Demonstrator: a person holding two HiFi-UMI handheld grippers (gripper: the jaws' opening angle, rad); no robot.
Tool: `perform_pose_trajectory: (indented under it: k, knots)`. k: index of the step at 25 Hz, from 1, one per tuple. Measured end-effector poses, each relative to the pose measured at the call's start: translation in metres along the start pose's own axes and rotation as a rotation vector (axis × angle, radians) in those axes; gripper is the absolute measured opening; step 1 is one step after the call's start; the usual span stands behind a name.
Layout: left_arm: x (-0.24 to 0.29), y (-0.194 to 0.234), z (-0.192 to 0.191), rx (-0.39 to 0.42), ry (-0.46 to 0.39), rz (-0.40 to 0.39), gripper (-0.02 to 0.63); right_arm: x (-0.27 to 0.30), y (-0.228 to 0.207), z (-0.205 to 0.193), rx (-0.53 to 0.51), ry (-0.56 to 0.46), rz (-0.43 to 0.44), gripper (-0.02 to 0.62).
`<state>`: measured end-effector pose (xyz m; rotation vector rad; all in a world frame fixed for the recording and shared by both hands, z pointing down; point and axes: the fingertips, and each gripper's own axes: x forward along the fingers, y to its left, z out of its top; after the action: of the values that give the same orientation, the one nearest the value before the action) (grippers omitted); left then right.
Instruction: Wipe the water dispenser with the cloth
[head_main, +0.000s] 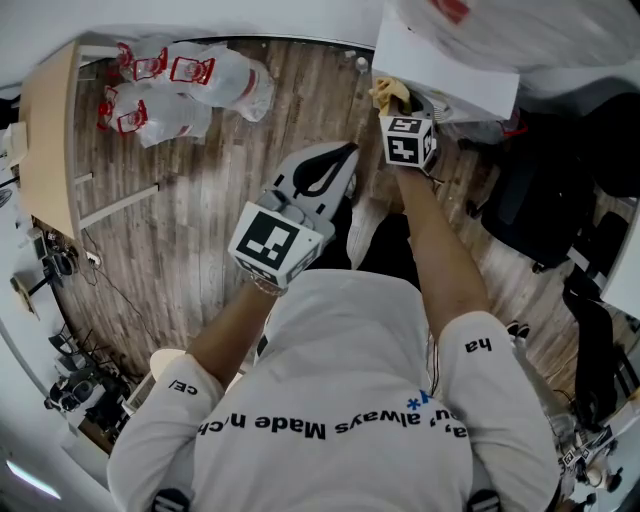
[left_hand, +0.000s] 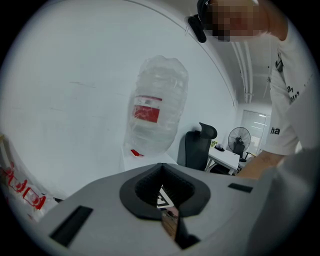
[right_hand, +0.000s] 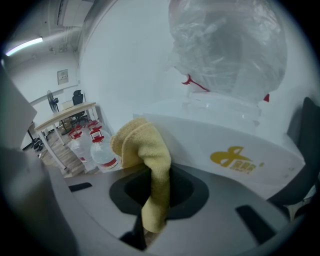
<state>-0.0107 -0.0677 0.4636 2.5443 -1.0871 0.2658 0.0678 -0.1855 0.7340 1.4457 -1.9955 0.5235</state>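
Observation:
The white water dispenser (head_main: 445, 65) stands ahead of me with a clear water bottle (head_main: 500, 22) in plastic wrap on top. My right gripper (head_main: 392, 102) is shut on a yellow cloth (head_main: 388, 92) and holds it against the dispenser's front upper edge. In the right gripper view the cloth (right_hand: 147, 155) hangs folded from the right gripper (right_hand: 150, 220), close to the dispenser (right_hand: 240, 150) below the bottle (right_hand: 230, 50). My left gripper (head_main: 348, 152) is held lower and to the left, shut and holding nothing. The left gripper (left_hand: 170, 225) points at the bottle (left_hand: 157, 107).
Several spare water bottles (head_main: 180, 85) in plastic lie on the wooden floor at the back left, beside a light wooden table (head_main: 50, 130). A black office chair (head_main: 540, 200) stands right of the dispenser. Cables (head_main: 70, 370) lie at the left wall.

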Motion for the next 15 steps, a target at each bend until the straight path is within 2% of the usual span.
perform_pose_trajectory:
  k: [15]
  knots:
    - [0.017,-0.027,0.002,0.015,0.004,-0.044,0.017,-0.018,-0.039,-0.015,0.033,0.007,-0.046,0.060]
